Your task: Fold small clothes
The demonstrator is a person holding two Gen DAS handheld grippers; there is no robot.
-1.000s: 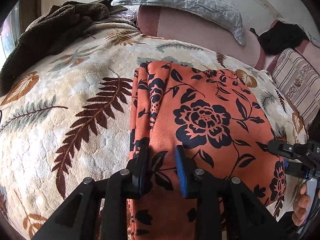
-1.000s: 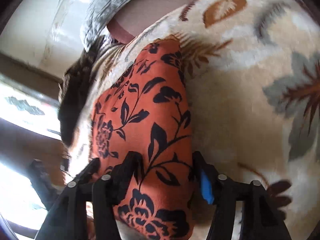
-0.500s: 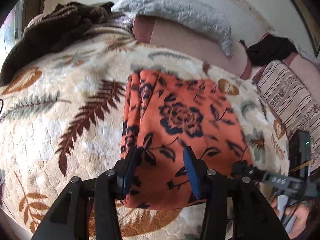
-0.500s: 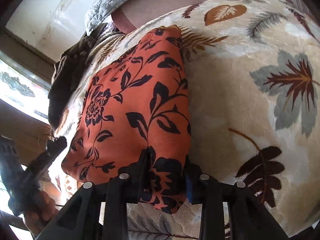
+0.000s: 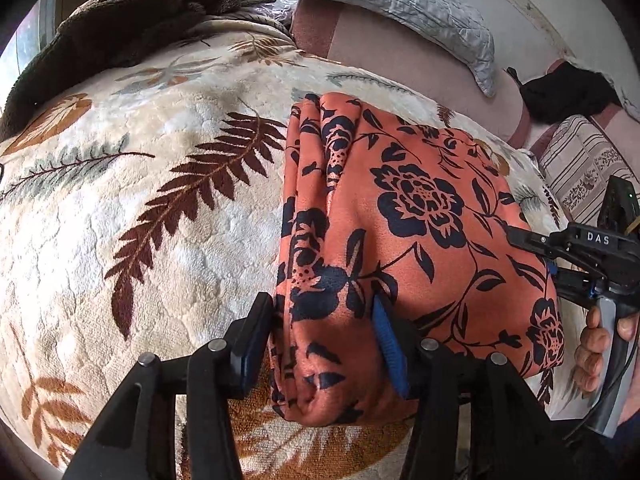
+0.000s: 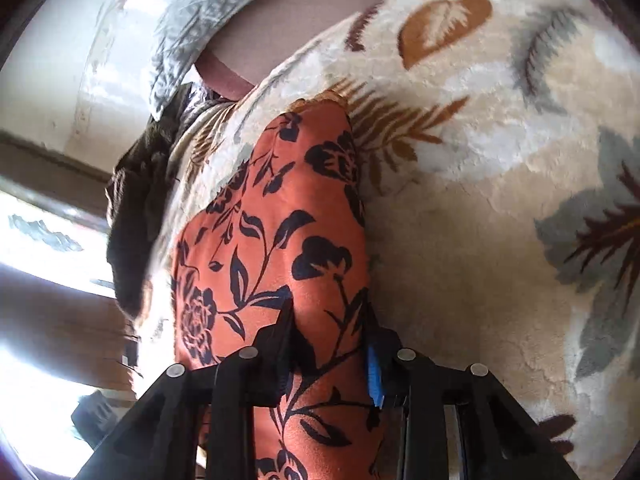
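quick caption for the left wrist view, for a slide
Left gripper opening around the folded orange floral garment on a leaf-print blanket.

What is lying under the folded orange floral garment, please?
The orange floral garment lies on a cream leaf-patterned blanket. What its folds cover cannot be seen.

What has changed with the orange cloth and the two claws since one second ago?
The left claw is opening around the bunched edge of the orange floral cloth. The right claw is closing on the cloth's opposite edge. The cloth stays folded on the leaf-print blanket.
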